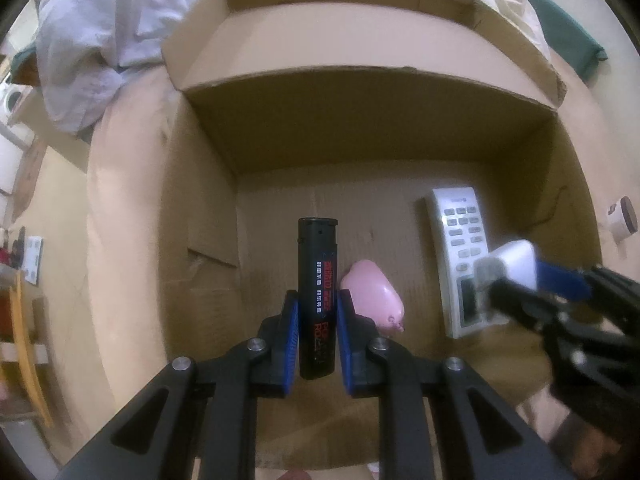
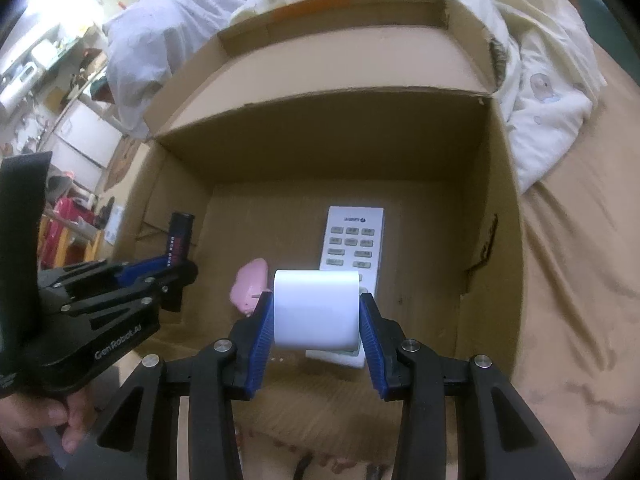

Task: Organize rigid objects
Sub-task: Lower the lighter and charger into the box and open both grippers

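My left gripper [image 1: 317, 308] is shut on a black lighter [image 1: 318, 280] with red print and holds it upright over the open cardboard box [image 1: 208, 200]. My right gripper [image 2: 316, 312] is shut on a white rectangular block [image 2: 316, 308] over the same box [image 2: 496, 240]. On the box floor lie a white remote control [image 1: 460, 248] and a pink rounded object [image 1: 370, 294]. The remote [image 2: 354, 236] and pink object [image 2: 250, 284] also show in the right wrist view, partly hidden by the block. The right gripper [image 1: 516, 276] shows at the right of the left wrist view, and the left gripper [image 2: 176, 268] at the left of the right wrist view.
The box sits on a tan bedsheet [image 2: 572, 280]. Crumpled white bedding [image 2: 540, 92] lies behind and right of the box, and pale blue bedding [image 1: 100, 40] to the left. A small round white object [image 1: 622, 220] lies outside the box's right wall. Furniture and clutter stand far left [image 2: 60, 80].
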